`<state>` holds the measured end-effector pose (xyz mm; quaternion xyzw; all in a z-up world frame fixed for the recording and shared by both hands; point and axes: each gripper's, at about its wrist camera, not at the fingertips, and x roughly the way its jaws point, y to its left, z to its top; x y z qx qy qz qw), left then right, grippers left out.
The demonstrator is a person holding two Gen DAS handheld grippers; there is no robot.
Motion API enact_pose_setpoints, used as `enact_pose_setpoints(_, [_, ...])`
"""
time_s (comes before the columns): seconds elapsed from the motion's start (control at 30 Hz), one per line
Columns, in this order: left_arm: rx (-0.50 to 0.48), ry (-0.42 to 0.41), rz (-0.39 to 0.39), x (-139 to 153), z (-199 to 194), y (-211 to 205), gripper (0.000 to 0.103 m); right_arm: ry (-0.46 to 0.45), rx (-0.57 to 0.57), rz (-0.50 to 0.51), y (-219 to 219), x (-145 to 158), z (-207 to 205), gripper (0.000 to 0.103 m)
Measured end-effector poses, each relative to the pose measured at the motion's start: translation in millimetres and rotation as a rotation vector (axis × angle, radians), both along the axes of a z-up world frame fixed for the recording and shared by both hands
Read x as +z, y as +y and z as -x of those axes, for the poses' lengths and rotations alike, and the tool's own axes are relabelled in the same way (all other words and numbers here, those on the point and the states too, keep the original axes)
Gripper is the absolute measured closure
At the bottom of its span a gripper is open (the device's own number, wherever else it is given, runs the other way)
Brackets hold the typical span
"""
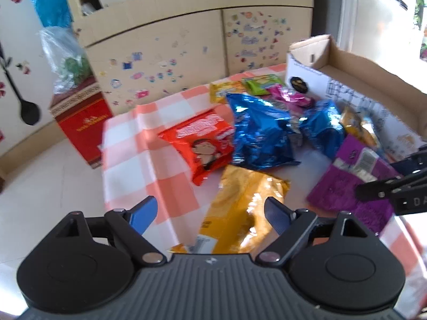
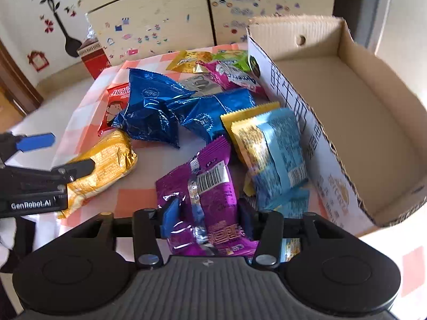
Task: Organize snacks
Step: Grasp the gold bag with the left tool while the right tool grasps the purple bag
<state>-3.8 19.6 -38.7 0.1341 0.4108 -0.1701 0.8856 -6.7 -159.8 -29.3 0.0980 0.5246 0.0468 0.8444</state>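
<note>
purple packet clenched in right tool; left tool released over one gold packet; two blue packets.

The table cloth is checked in salmon-orange and white. On it, beside the brown cardboard box with its white printed outer wall, lie a shiny purple packet with a silver seam and black barcode, a golden-yellow packet, two metallic blue bags, a red packet with a cartoon child, a light blue and yellow packet, and pink and green packets farther from the box's near end. Each tool is black with blue fingers. The cream cabinet carries coloured stickers.
</note>
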Motion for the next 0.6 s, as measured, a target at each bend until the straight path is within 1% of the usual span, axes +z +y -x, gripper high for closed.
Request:
enact_pose_setpoints(0.03, [-0.023,0.008,0.002,-0.5,0.1,-2.1,0.012,0.000,-0.002,-0.006,-0.1,0.2,0.4,0.037])
enact_pose_setpoints(0.07, [-0.046,0.011,-0.007,-1.6,0.6,-5.2,0.010,-0.004,0.002,-0.005,1.1,0.6,0.6,0.033])
enact_pose_setpoints(0.1, [-0.067,0.008,-0.029,-3.7,1.5,-9.4,0.010,-0.009,0.010,0.000,3.1,1.0,1.1,0.027])
enact_pose_setpoints(0.13, [-0.083,0.008,-0.050,-6.9,2.2,-13.3,0.010,-0.013,0.026,0.005,6.9,0.2,-0.6,0.025])
enact_pose_setpoints(0.23, [-0.110,0.016,-0.109,-18.6,2.5,-22.3,0.010,-0.006,0.077,0.025,18.0,-3.4,-3.3,0.024])
enact_pose_setpoints(0.33, [-0.101,0.024,-0.153,-30.7,-3.6,-24.8,0.010,0.014,0.132,0.062,28.7,-9.5,-4.0,0.021])
enact_pose_setpoints(0.43, [-0.084,0.050,-0.151,-38.3,-9.1,-23.1,0.010,0.039,0.163,0.104,34.6,-16.5,-2.3,0.021])
enact_pose_setpoints(0.53, [-0.081,0.045,-0.150,-38.9,-8.8,-22.1,0.009,0.058,0.191,0.152,42.8,-24.6,-1.9,0.022])
enact_pose_setpoints(0.6, [-0.082,0.042,-0.152,-38.8,-7.1,-22.6,0.011,0.054,0.203,0.180,47.4,-27.4,-0.2,0.024])
